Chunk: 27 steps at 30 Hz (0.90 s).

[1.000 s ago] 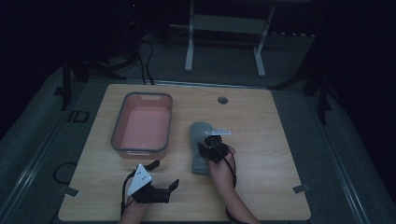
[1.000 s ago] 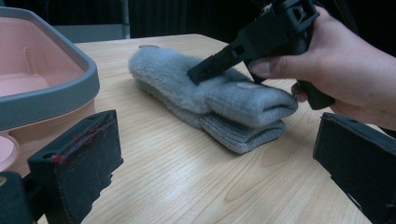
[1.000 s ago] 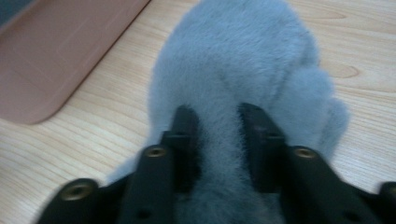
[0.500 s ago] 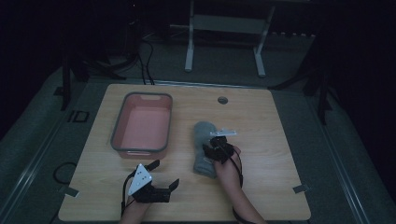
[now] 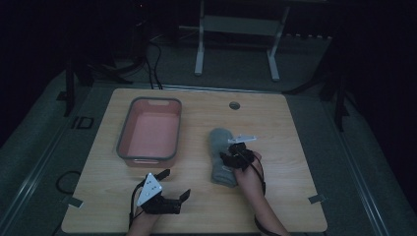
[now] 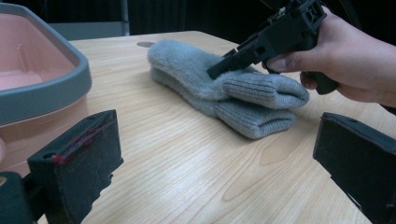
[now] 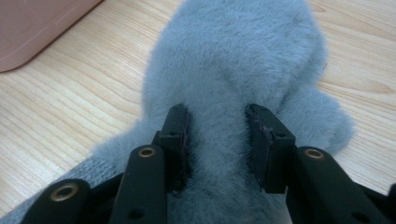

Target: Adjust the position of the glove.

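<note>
So our right gripper (image 7: pixel 217 144) is nose-down in the fluffy grey wool mitten (image 7: pixel 233 60), with a ridge of the fuzzy pile sitting between its two black jaws. The jaws have just been opening a bit; in the right gripper view they stand on either side of that ridge, sunk into the fluff, but we honestly can't tell if the pads are pressing on it or have let go. From the left gripper view we can see the same gripper (image 6: pixel 224 65) coming in from the right side, its tips buried where the furry part of the mitten (image 6: pixel 224 91) meets the ribbed knit cuff.

Our left gripper (image 5: pixel 169 186) sits near the front edge of the light wooden table (image 5: pixel 290 128), jaws spread wide with nothing between them, well apart from the mitten.

The mitten (image 5: pixel 220 155) itself lies flat on the table, roughly in the middle, rounded fingertip end pointing away from us and the cuff end toward us. It looks like two layers stacked, one on top of the other.

Off to the left of it there's a pink rectangular plastic tub with a grey rim (image 5: pixel 123 142), near the mitten but not touching it.
</note>
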Tool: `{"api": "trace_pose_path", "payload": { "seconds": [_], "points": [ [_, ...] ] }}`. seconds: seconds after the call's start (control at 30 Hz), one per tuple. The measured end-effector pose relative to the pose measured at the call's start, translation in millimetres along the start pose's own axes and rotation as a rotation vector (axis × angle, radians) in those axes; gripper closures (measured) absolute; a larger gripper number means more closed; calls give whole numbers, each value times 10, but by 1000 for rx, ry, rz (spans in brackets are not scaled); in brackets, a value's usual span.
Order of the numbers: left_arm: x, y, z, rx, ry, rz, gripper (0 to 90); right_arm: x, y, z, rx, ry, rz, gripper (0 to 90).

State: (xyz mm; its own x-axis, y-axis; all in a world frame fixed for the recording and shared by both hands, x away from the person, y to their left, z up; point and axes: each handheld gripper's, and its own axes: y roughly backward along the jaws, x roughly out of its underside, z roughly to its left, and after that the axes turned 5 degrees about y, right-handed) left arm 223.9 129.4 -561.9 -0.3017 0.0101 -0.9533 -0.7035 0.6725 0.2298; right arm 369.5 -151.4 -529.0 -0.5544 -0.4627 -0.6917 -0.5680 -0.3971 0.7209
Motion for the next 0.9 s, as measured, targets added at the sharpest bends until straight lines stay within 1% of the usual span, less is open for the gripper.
{"api": "trace_pose_path", "payload": {
  "seconds": [0.07, 0.1, 0.13, 0.17, 0.2, 0.23, 0.3, 0.33, 0.4, 0.43, 0.47, 0.53, 0.57, 0.6, 0.63, 0.67, 0.7, 0.73, 0.77, 0.8, 0.83, 0.87, 0.9],
  "points": [
    [4, -10, -13, 4, -3, 5, 14, 6, -3, -37, -9, -7, -2, 569],
    [3, -15, -16, 3, -5, 8, 14, 1, 0, -44, -25, -9, -5, 548],
    [1, -19, -21, 4, -7, 10, 14, -4, 7, -49, -30, -8, -5, 526],
    [-3, -22, -26, 4, -7, 9, 14, -14, 22, -56, -48, -14, -14, 499],
    [-6, -23, -29, 2, -7, 10, 14, -28, 46, -61, -78, -11, -21, 475],
    [-12, -25, -32, -1, -7, 15, 13, -36, 64, -65, -84, -2, -23, 466],
    [-27, -34, -43, 3, 5, 13, 14, -50, 150, -59, -68, 8, -50, 451],
    [-35, -40, -46, 2, 2, 19, 14, -56, 190, -62, -61, -2, -66, 409],
    [-56, -54, -68, -2, 0, 20, 14, -65, 257, -98, -77, -8, -94, 412],
    [-73, -58, -77, -5, -4, 27, 14, -69, 294, -124, -77, -17, -103, 398],
    [-91, -66, -87, -8, -7, 29, 14, -70, 332, -149, -71, -18, -113, 375],
    [-138, -89, -100, -15, -5, 34, 14, -68, 402, -200, -71, -52, -137, 294],
    [-164, -104, -100, -15, -1, 43, 14, -66, 437, -221, -78, -70, -139, 262],
    [-190, -121, -98, -8, 7, 47, 14, -60, 468, -242, -96, -69, -128, 224],
    [-215, -138, -98, -6, 12, 49, 14, -52, 490, -259, -112, -60, -127, 152],
    [-249, -165, -101, -12, 7, 56, 14, -43, 511, -271, -115, -54, -135, 129],
    [-281, -185, -100, -10, 4, 63, 14, -24, 540, -284, -98, -27, -137, 134],
    [-311, -208, -103, -6, 10, 64, 14, -8, 558, -298, -90, -11, -137, 132],
    [-335, -227, -106, -3, 14, 70, 14, 14, 582, -324, -89, 0, -152, 139],
    [-399, -283, -111, 13, 20, 86, 14, 35, 601, -343, -88, 6, -172, 139],
    [-399, -283, -111, 13, 20, 86, 14, 35, 601, -343, -88, 6, -172, 139],
    [-428, -316, -112, 21, 23, 96, 14, 95, 654, -394, -50, 49, -207, 139],
    [-461, -349, -108, 36, 32, 114, 14, 123, 673, -426, -33, 70, -213, 138]
  ]
}}
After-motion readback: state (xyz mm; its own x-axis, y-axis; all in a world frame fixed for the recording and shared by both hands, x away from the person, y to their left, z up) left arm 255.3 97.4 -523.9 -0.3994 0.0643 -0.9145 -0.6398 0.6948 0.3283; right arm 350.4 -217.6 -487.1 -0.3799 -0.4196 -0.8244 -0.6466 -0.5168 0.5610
